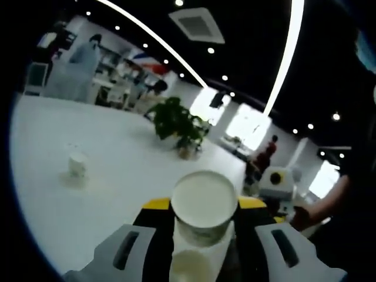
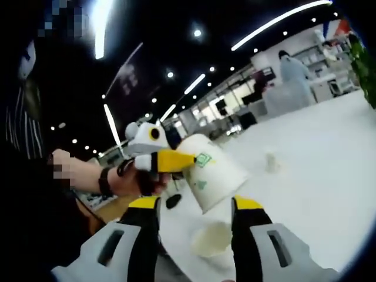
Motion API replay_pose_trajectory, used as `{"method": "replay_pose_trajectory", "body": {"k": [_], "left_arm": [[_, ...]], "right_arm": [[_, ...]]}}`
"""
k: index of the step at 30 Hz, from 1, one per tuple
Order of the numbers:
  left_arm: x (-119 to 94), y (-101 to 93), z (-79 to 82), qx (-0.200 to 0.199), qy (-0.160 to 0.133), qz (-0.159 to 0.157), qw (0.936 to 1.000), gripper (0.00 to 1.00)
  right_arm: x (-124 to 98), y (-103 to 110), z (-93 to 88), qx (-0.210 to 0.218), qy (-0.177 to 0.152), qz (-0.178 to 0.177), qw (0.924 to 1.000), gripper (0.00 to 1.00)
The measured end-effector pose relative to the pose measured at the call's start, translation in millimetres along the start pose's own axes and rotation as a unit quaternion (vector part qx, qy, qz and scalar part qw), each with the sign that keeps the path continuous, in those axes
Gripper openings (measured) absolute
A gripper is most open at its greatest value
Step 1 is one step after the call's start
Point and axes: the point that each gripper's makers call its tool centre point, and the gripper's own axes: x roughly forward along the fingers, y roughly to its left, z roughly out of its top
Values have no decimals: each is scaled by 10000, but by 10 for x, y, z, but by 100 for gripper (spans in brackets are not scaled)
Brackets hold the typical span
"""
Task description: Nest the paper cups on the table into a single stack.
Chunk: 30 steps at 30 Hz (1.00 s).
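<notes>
My left gripper (image 1: 202,235) is clamped on a paper cup (image 1: 204,205), lifted off the tabletop (image 1: 117,176).
The cup's mouth faces back toward my camera, its long axis tilted. My right gripper (image 2: 194,235) has its jaws apart above another cup (image 2: 211,239) near the tabletop's edge. A third cup (image 1: 77,164) stands upright farther in, with open surface around it.

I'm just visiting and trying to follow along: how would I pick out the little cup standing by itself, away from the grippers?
Start with the big white table and find the leafy potted plant near its far edge. In the left gripper view, the lone paper cup stands upright on the bare tabletop to the plant's left. Unlike the cup held in the left gripper, nothing touches it.
</notes>
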Motion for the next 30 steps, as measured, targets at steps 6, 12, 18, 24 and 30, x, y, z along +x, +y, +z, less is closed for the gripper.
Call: {"method": "replay_pose_trajectory", "body": {"k": [6,12,18,24,30], "left_arm": [[-38,-23,28,-91,-63,-85,9999,38],[-76,-99,59,-361,-155,-310,9987,38],[-88,-184,54,-409,-148,-482,9979,38],[-84,-203,13,-417,-83,-536,9977,38],[-88,-255,14,-409,-93,-662,9969,38]], "right_arm": [[-8,88,8,9,-39,226,9997,37],[-59,113,107,338,-395,444,9977,25],[-113,94,189,865,-712,638,9917,13],[-156,43,318,1180,-1152,725,9836,8],[-179,61,358,1355,-1292,879,9784,3]]}}
